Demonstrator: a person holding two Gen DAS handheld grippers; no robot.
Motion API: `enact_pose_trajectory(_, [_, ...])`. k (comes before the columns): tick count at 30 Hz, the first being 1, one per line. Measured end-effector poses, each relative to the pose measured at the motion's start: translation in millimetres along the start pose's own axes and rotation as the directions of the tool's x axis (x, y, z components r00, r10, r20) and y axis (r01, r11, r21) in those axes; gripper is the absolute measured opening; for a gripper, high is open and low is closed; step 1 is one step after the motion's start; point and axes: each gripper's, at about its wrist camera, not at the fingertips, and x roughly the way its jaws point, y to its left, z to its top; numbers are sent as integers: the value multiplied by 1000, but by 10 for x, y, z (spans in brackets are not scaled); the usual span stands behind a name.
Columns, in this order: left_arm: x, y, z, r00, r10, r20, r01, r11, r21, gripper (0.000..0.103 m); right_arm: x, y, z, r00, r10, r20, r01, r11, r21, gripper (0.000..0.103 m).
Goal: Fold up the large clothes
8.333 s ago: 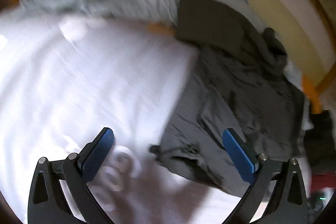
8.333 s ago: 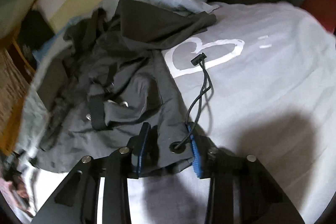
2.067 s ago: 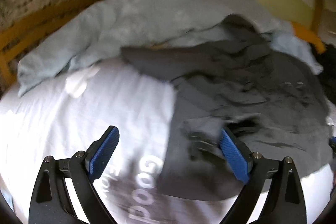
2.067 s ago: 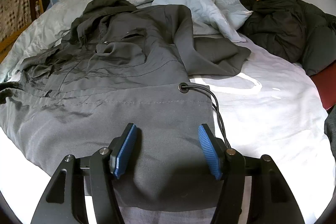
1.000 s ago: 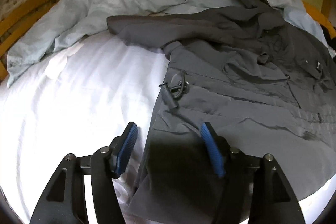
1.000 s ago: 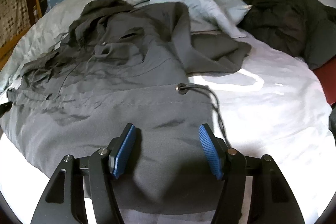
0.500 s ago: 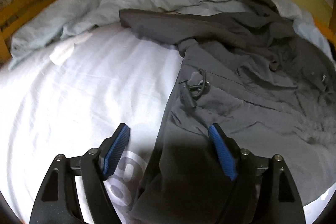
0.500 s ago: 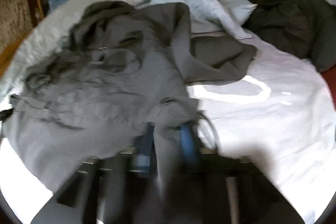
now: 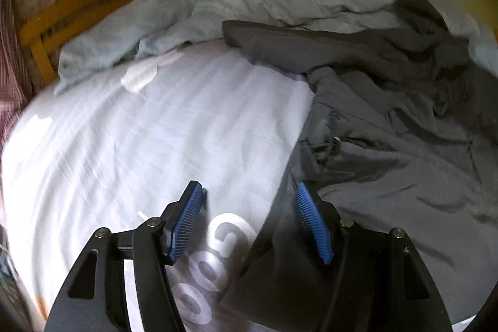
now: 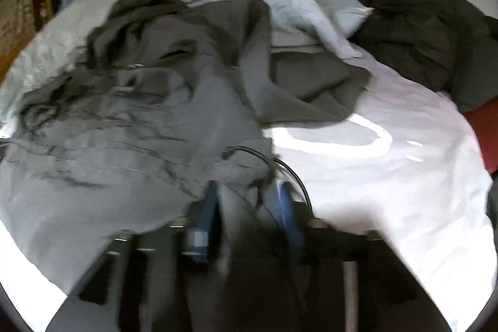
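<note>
1. Grey cloth all the way up from both claws: the jacket [image 10: 149, 126] lies spread on the bed [image 9: 155, 145], hem nearest the claws, hood [image 10: 146, 5] farthest ahead, so its long axis runs straight away from them.
2. The right claw [image 10: 249, 201] is right on the hem corner, a bunched ridge of fabric standing up between its jaws. They have just been opening from a tight pinch, and the picture is too blurred to say whether the pads press the cloth now.
3. The left claw [image 9: 249, 220] sits at the opposite hem corner. Its jaws have just been closing but stand well apart, one pad over bare sheet, the other at the jacket's edge; nothing gripped.
4. Both sleeves trail outward up ahead, one [image 9: 280, 39] forward of the left claw, one [image 10: 311, 83] forward and right of the right claw.
5. Smallest: the drawcord [image 10: 280, 167] loops just ahead of the right claw. My read: the right claw is nearer a hold.
</note>
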Motion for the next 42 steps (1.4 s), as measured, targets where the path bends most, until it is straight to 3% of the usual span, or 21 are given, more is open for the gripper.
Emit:
enact_pose_trajectory(3, [-5, -5, -7, 1000, 3, 4, -3, 1000, 9, 65, -19, -9, -14, 1000, 4, 0, -4, 1000, 4, 59])
enact_pose_trajectory(6, [53, 111, -2, 999, -31, -20, 30, 998, -52, 74, -13, -56, -35, 1000, 25, -10, -25, 1000, 19, 65])
enact_pose_trajectory(8, [65, 140, 6, 999, -47, -22, 45, 997, -70, 74, 40, -38, 0, 999, 40, -16, -40, 999, 20, 71])
enact_pose_trajectory(16, [-108, 71, 105, 999, -3, 48, 3, 1000, 0, 74, -19, 14, 28, 1000, 18, 9, -18, 1000, 2, 74])
enact_pose_trajectory(18, [-244, 105, 153, 992, 41, 118, -42, 999, 5, 74, -213, 18, 38, 992, -68, 105, 71, 997, -21, 74])
enact_pose_trajectory(20, [-447, 114, 174, 980, 37, 198, -41, 999, 20, 76, -535, 46, 43, 955, -170, 245, 190, 980, -61, 75])
enact_pose_trajectory(21, [-559, 115, 165, 972, 20, 236, -27, 999, 25, 80, -649, 45, 48, 944, -182, 276, 208, 976, -68, 76])
enact_pose_trajectory(23, [-771, 102, 122, 953, -17, 303, 7, 999, 34, 85, -917, 2, 24, 939, -142, 313, 165, 985, -48, 85])
enact_pose_trajectory(27, [-1085, -37, -31, 904, -87, 419, 41, 992, 118, 102, -1212, -42, -51, 941, -81, 328, 83, 996, 6, 85])
enact_pose_trajectory(30, [-1189, -221, -130, 891, -53, 451, -37, 981, 188, 102, -1407, 46, -96, 912, -146, 383, 172, 985, -33, 85])
enact_pose_trajectory(32, [-1318, -283, -210, 882, -98, 460, 1, 979, 205, 102, -1491, 69, -155, 906, -156, 393, 183, 983, -32, 85])
enact_pose_trajectory(35, [-1449, -323, -408, 874, -150, 461, 61, 977, 203, 103, -1598, 61, -303, 909, -141, 392, 166, 986, -31, 91])
enact_pose_trajectory(36, [-1438, -372, -494, 884, -168, 436, 86, 976, 202, 103, -1629, 74, -357, 910, -139, 390, 166, 985, -37, 94])
enact_pose_trajectory(37, [-1409, -434, -550, 893, -186, 409, 103, 971, 218, 103, -1645, 76, -412, 911, -139, 388, 168, 985, -41, 103])
enact_pose_trajectory(39, [-1395, -591, -645, 904, -176, 389, 74, 962, 263, 103, -1657, 88, -502, 912, -147, 384, 174, 984, -37, 103])
enact_pose_trajectory(42, [-1545, -723, -800, 882, -185, 434, 46, 949, 311, 103, -1642, 150, -588, 919, -139, 369, 176, 982, -68, 103])
